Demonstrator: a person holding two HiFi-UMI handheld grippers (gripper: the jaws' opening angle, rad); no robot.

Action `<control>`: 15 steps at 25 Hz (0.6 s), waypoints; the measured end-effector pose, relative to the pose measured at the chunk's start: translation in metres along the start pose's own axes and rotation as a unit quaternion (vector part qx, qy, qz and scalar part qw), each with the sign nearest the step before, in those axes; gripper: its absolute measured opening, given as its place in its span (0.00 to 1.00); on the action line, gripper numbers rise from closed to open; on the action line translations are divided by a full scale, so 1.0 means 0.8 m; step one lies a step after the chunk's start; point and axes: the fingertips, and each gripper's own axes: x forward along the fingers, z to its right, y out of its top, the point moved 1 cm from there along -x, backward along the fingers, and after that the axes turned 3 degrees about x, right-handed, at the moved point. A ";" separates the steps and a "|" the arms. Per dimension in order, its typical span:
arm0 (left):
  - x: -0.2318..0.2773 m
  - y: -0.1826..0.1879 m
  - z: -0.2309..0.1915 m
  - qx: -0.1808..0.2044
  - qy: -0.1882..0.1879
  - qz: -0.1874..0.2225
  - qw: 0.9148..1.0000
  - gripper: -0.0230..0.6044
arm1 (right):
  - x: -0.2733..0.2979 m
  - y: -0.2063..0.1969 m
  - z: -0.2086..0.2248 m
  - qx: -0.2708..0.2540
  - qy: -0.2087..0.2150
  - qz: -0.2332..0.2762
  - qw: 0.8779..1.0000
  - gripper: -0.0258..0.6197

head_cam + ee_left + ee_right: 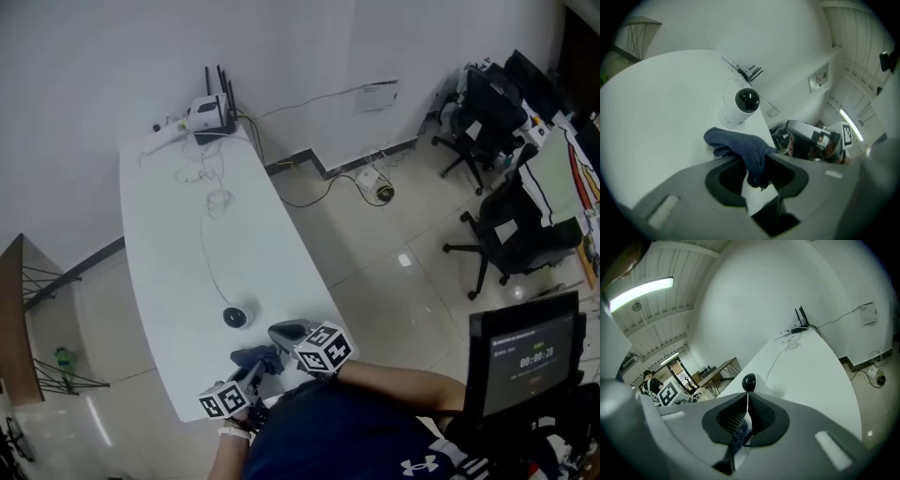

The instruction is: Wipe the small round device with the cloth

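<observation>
Person's dark shirt (347,436) nearest; just beyond it, both grippers over the near edge of the table (178,234). Left gripper (757,161): jaws part-way apart, blue cloth (736,143) bunched between them, apparently gripped. Right gripper (746,401): jaws pressed together on a cloth corner. Small round device (740,108) stands just beyond (cloth not on it). Wiping not yet begun.

right gripper (746,400) view: shut jaws cover the small round white device (749,381) body, only its black dome clears the tips; dark blue cloth (739,432) is a scrap deep behind the pads, can't tell if pinched or lying beneath. left gripper (755,161) view: cloth tail drops out of sight between the jaws, right gripper beyond sits partly behind one jaw. head view: device too small for detail, person's torso (347,436) cut off by the bottom edge.
</observation>
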 end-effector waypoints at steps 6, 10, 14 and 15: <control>0.006 -0.016 0.014 0.001 0.008 -0.007 1.000 0.23 | -0.014 -0.013 0.000 -0.019 0.006 -0.012 1.000 0.06; -0.004 -0.015 0.010 0.000 0.015 -0.003 1.000 0.23 | -0.002 -0.014 -0.011 -0.035 0.016 -0.020 0.999 0.06; -0.006 -0.023 0.015 -0.008 -0.004 0.005 1.000 0.23 | -0.003 -0.011 -0.018 -0.053 0.014 -0.020 0.998 0.06; -0.008 -0.022 0.016 -0.005 -0.003 0.008 1.000 0.23 | -0.003 -0.010 -0.020 -0.058 0.013 -0.019 0.998 0.06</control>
